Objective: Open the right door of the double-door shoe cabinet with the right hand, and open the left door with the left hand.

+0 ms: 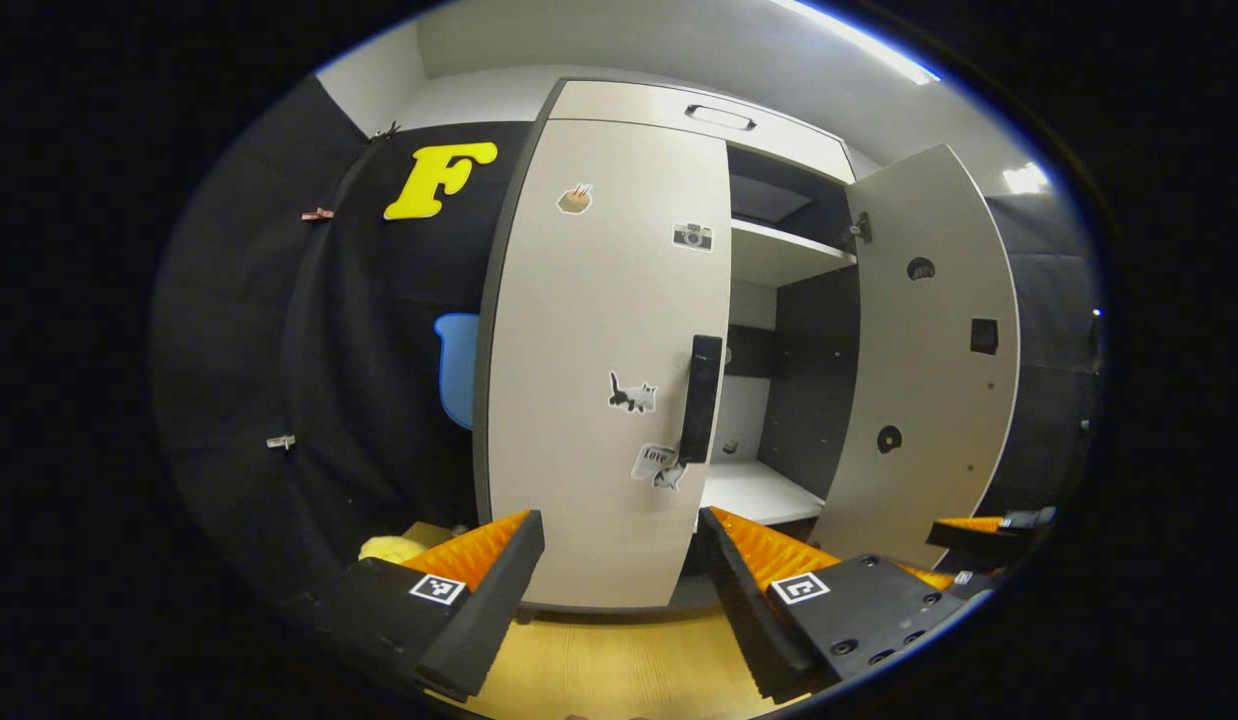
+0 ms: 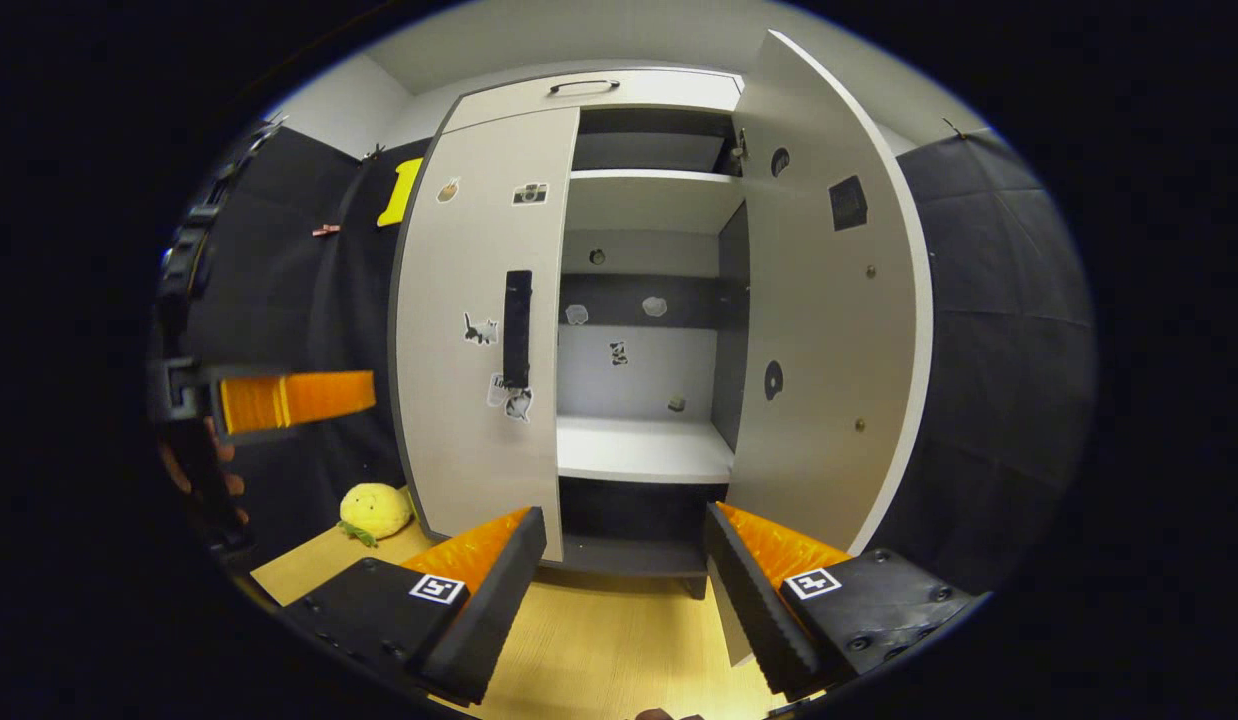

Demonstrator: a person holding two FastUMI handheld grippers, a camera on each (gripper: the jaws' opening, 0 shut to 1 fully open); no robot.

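One door done: right door [image 2: 829, 330] stood swung wide | left door [image 1: 609, 360] shut | left gripper [image 1: 619, 570] fingers spread, aimed at handle [image 1: 701, 398] for pull | right gripper [image 2: 619, 570] fingers spread, empty, clear of cabinet.

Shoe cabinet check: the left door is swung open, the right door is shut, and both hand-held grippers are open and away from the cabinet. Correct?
Doors are swapped. The right gripper view shows the right door swung open and the left door shut; the rest holds.

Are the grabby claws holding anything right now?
No. The left gripper and the right gripper are both open and empty. The left door's handle is not grasped yet.
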